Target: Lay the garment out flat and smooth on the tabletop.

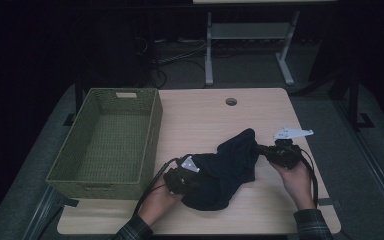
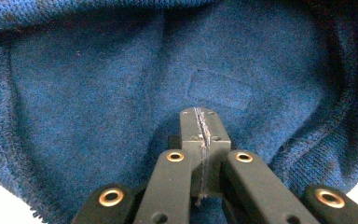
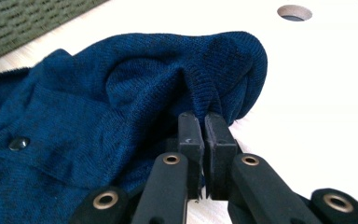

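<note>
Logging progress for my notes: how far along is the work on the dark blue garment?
Done: both grippers are clamped on the dark blue garment, the left gripper and the right gripper at opposite ends. In hand: it lies bunched on the table. Left: the green basket holds nothing.

A green woven basket (image 1: 107, 142) sits on the left part of the light wooden desk (image 1: 205, 115). A round cable hole (image 1: 231, 101) lies near its far edge.

Our left tool (image 2: 200, 122) has its jaws pinched tight on a fold of the blue knit garment (image 2: 98, 93), fabric draped all around us.
</note>
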Demonstrator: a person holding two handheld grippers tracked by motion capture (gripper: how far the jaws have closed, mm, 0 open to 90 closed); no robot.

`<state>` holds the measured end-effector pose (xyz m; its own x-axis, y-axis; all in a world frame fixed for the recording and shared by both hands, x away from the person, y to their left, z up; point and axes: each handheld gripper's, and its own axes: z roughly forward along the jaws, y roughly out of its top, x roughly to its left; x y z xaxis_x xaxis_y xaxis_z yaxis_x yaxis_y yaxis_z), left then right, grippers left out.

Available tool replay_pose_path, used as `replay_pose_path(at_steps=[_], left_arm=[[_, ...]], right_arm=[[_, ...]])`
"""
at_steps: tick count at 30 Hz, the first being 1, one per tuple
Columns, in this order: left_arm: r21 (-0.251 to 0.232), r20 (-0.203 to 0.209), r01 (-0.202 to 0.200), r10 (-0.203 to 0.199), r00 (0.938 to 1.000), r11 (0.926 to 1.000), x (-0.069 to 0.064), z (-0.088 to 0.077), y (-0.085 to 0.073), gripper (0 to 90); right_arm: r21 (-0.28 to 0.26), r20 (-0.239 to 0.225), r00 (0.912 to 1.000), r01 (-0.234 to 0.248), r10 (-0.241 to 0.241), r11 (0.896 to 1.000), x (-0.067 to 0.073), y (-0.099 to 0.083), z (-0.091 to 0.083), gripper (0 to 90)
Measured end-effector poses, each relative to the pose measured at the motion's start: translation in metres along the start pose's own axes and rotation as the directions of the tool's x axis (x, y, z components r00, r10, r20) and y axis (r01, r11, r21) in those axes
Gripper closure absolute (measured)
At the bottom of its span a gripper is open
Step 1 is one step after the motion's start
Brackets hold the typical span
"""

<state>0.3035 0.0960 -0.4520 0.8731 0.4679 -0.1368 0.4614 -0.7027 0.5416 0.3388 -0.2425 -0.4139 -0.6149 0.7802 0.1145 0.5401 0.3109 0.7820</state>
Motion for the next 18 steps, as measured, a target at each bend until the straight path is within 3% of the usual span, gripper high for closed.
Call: replay_pose_path(at_steps=[9,18], left_arm=[[-0.001,0.0,0.0,0.0,1.0,1.0,0.001,0.0,0.0,89.8],[-0.005,0.001,0.004,-0.004,1.0,1.0,0.001,0.0,0.0,89.8]], right_arm=[[0.003,0.001,0.9993,0.039,-0.039,0.999,0.004,0.026,0.004,87.2],[0.004,-0.003,0.9984,0.057,-0.057,0.998,0.008,0.054,0.019,87.3]])
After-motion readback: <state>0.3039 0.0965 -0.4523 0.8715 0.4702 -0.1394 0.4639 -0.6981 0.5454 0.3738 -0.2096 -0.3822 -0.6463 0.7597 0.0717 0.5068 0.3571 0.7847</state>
